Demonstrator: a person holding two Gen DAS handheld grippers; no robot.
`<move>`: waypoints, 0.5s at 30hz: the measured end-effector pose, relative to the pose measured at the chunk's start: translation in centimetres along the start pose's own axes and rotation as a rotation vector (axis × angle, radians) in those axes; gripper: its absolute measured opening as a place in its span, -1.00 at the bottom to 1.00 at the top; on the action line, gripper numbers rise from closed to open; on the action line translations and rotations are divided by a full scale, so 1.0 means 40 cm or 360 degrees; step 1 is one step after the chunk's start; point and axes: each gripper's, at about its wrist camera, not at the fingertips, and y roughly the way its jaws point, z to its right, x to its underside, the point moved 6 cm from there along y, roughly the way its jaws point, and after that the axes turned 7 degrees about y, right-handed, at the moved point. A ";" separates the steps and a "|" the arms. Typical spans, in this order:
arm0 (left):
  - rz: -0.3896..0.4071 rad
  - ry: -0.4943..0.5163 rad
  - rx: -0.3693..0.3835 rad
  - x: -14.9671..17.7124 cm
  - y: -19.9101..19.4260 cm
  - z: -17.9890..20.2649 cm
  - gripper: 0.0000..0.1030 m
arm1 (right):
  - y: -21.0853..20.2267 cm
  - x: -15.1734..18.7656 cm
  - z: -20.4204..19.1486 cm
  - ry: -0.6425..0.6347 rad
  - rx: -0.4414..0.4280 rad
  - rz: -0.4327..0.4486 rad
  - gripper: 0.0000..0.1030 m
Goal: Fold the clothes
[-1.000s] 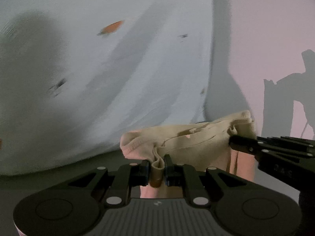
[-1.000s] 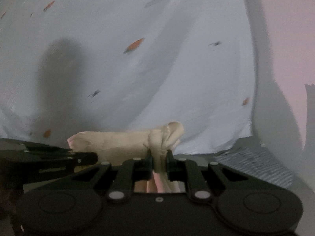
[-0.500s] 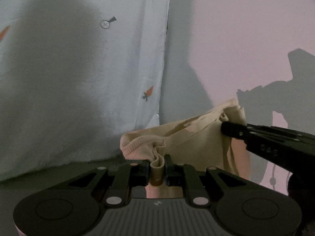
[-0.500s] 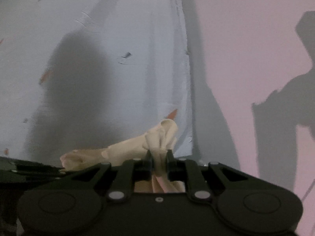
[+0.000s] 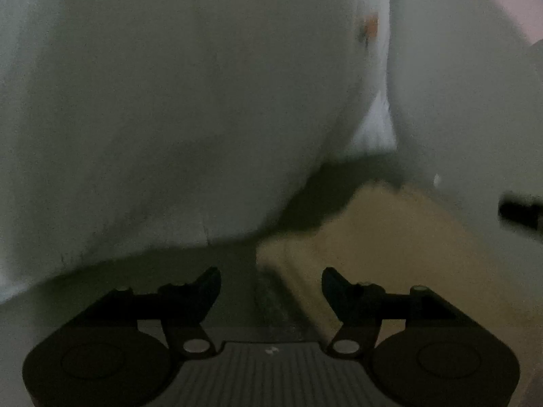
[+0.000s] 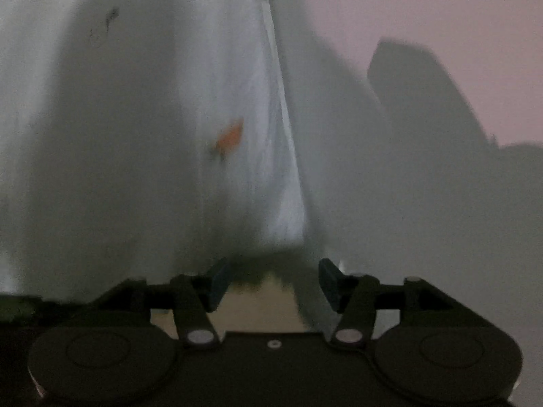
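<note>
A beige garment (image 5: 390, 244) lies low in the left wrist view, just ahead and to the right of my left gripper (image 5: 271, 285), which is open and holds nothing. In the right wrist view a strip of the same beige cloth (image 6: 268, 291) shows between and below the fingers of my right gripper (image 6: 275, 278), which is open too. The tip of the right gripper (image 5: 519, 212) shows at the right edge of the left wrist view, blurred.
A pale blue sheet with small orange carrot prints (image 6: 230, 135) fills most of both views, close and in shadow. It also shows in the left wrist view (image 5: 169, 101). A pinkish wall (image 6: 424, 10) is at the upper right.
Both grippers have opened and let go of the beige garment. Both have moved down, close to the sheet, and the garment now lies below them. The views are darker and blurred.
</note>
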 end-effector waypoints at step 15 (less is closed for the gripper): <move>0.0156 -0.0188 0.0275 0.109 -0.370 -0.121 0.70 | -0.142 0.086 -0.121 -0.0172 -0.0154 -0.0220 0.99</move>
